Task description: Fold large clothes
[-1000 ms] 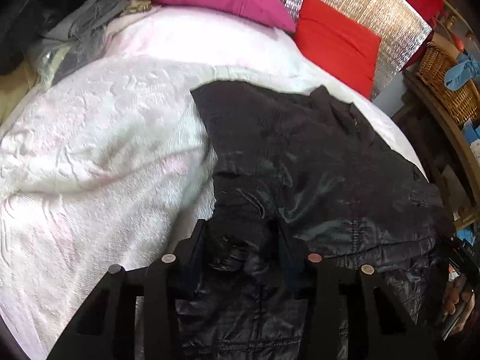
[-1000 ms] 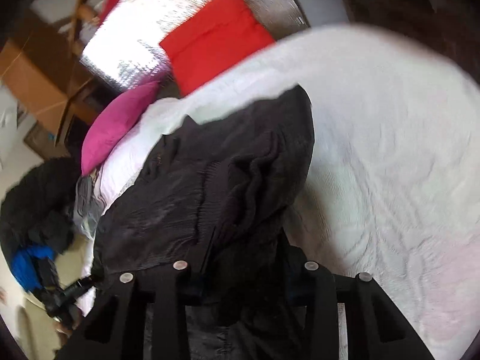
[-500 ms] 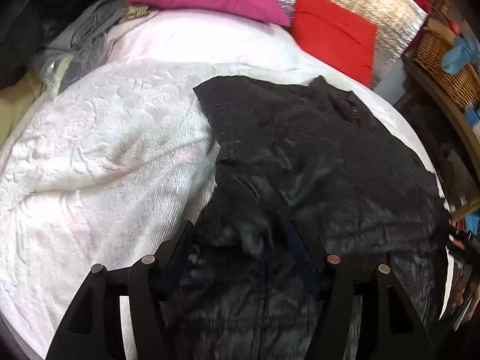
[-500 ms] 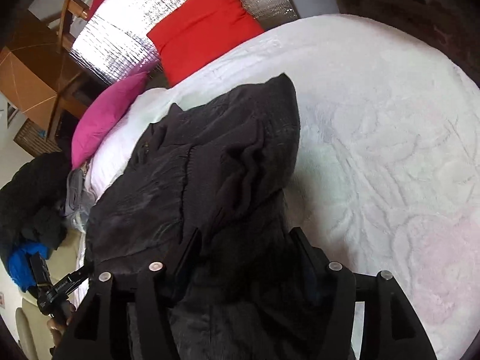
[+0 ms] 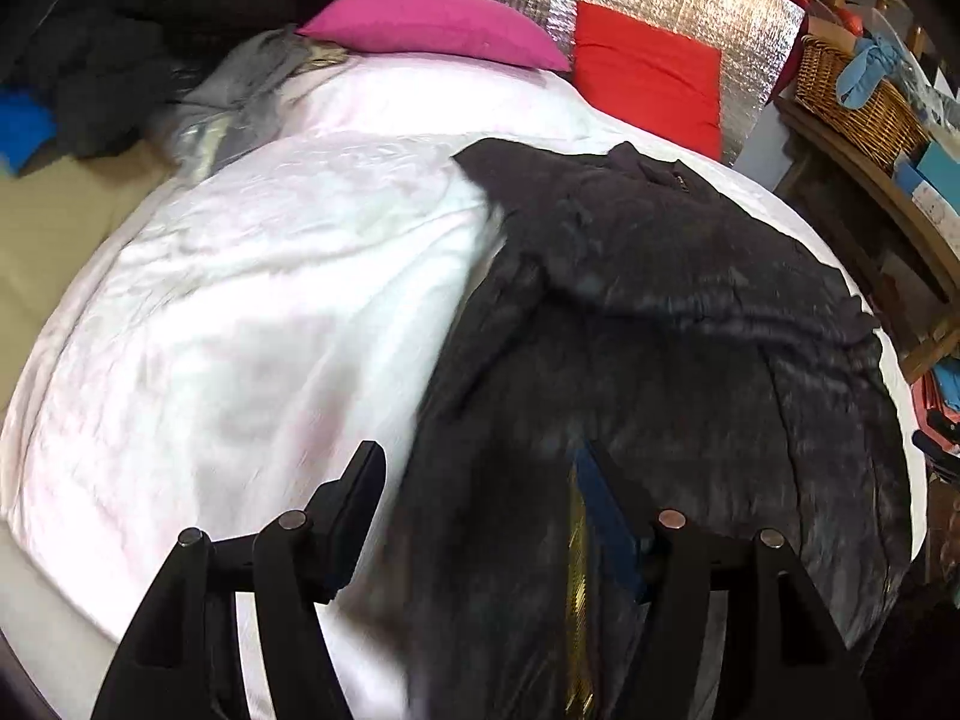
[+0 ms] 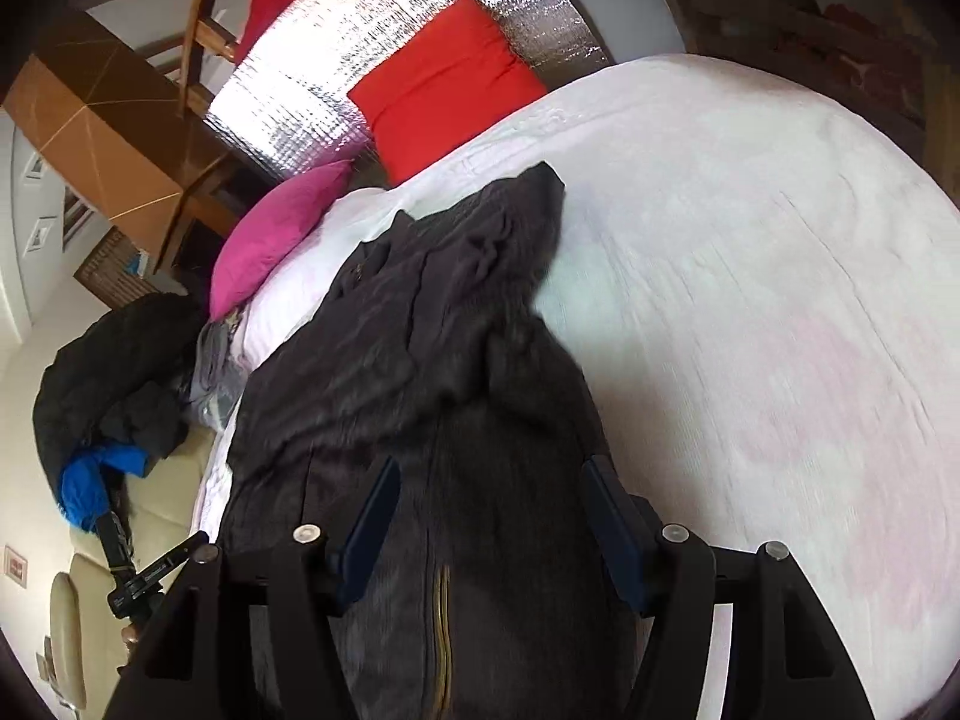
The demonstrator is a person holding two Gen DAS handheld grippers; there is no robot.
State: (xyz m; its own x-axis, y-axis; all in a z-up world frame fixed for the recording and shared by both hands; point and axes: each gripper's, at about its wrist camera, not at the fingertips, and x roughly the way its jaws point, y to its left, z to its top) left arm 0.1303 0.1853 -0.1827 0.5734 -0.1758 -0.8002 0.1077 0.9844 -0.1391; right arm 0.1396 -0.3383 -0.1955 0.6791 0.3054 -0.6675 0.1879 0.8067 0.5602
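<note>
Jacket: black jacket (image 6: 420,360), on the white bedspread (image 6: 750,300).
Right gripper (image 6: 492,510): I have its jaws wide, cloth below, nothing pinched.
Left gripper (image 5: 480,498): wide too, astride the jacket's left edge.
Handling: I judge it soft, slick, puffy, light.
Hold: hem corners beside the brass zip (image 6: 443,630).

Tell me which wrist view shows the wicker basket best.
The left wrist view. The wicker basket sits clear at the upper right on a wooden shelf, weave and rim visible, with a blue cloth draped over it. The right wrist view shows only a dark woven patch at the left edge, too partial to be sure it's the basket.
</note>
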